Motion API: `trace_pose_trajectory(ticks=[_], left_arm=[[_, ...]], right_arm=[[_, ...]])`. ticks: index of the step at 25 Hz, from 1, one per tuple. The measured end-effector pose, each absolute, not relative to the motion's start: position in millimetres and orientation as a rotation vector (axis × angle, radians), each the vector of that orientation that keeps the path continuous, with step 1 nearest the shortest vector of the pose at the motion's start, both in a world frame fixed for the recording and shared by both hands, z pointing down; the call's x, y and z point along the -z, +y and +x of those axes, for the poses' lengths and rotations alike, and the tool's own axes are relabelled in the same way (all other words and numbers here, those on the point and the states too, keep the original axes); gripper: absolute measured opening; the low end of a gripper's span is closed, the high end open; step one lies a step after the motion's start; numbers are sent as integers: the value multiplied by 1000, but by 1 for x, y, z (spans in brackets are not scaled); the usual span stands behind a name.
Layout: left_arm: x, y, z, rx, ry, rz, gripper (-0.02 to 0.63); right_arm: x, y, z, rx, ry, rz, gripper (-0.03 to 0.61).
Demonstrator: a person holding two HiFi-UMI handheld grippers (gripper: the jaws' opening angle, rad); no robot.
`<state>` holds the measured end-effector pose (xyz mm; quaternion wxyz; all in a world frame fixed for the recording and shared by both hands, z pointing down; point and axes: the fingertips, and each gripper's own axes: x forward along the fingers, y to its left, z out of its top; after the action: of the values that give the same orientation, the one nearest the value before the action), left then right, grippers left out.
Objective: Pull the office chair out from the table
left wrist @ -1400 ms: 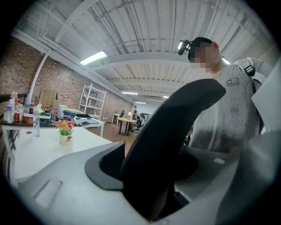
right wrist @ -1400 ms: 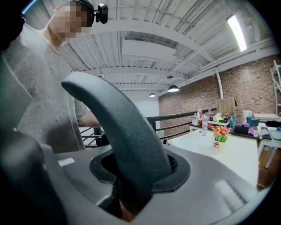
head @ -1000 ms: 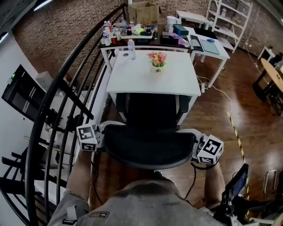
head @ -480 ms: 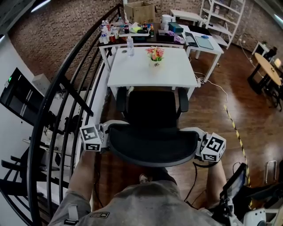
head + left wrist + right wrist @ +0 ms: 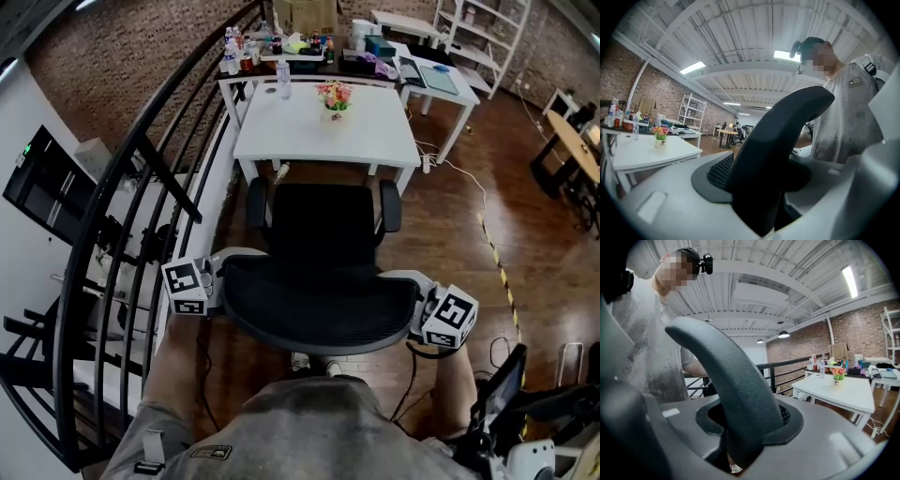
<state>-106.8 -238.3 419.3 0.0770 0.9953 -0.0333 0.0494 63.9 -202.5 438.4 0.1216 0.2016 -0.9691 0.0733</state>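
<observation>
The black office chair (image 5: 323,225) stands on the wooden floor in front of the white table (image 5: 328,141), its seat out from under the tabletop. My left gripper (image 5: 217,284) is shut on the left end of the curved mesh backrest (image 5: 319,314). On the right end of that backrest my right gripper (image 5: 420,309) is shut too. In the left gripper view the backrest edge (image 5: 773,150) rises between the white jaws of the left gripper (image 5: 761,211). The right gripper view shows the same edge (image 5: 736,390) clamped in the right gripper (image 5: 736,448).
A black curved railing (image 5: 141,187) runs close along the left of chair and table. A flower vase (image 5: 335,97) and a bottle (image 5: 283,79) stand on the white table. Behind it are cluttered desks and shelving. Yellow-black tape (image 5: 497,272) marks the floor at right.
The chair has rolled back from the table towards the person, so its seat and armrests now show fully. Both grippers came back with it, still clamped on the backrest.
</observation>
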Motion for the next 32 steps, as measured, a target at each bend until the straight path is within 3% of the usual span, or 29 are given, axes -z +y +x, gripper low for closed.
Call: trace_pose_trajectory(ticks=[32], left_arm=[[-414,-65,-138,-115,-29,2967,218]], right_arm=[[-433,-33,35,-233,-2850,597,172]])
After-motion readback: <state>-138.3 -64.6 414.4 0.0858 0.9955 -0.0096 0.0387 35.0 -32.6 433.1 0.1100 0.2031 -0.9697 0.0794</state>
